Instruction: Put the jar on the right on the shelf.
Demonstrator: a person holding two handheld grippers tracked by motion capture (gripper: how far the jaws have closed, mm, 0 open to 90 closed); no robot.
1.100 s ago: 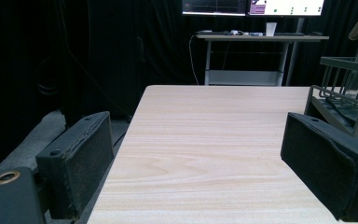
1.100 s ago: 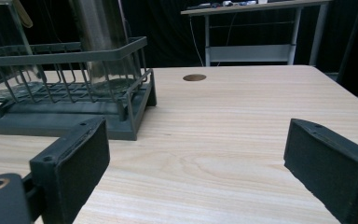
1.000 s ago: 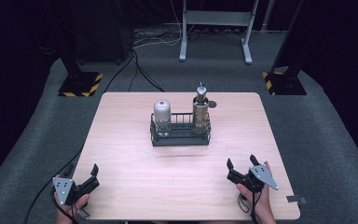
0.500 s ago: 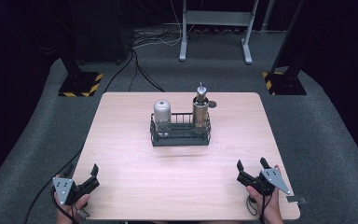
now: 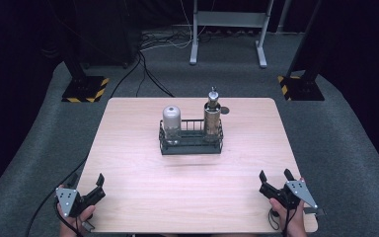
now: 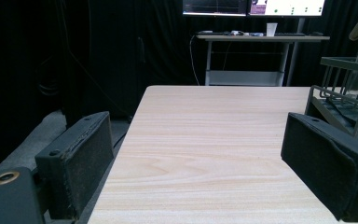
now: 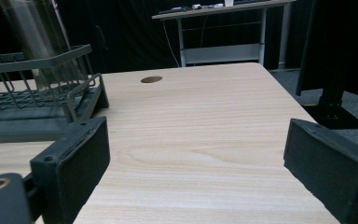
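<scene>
On the table (image 5: 143, 163) stands one wire rack (image 5: 191, 140) holding two bottles; the left gripper (image 5: 90, 190) and right gripper (image 5: 275, 176) rest apart, both jaws spread, empty.

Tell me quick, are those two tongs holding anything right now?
Left tongs: open, holding nothing.
Right tongs: open, holding nothing.

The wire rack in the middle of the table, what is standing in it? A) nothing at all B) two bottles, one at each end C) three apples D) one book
B: in the high view, the wire rack holds a clear bottle with a pale cap at its left end and a brownish bottle with a pump top at its right end, both upright.
</scene>
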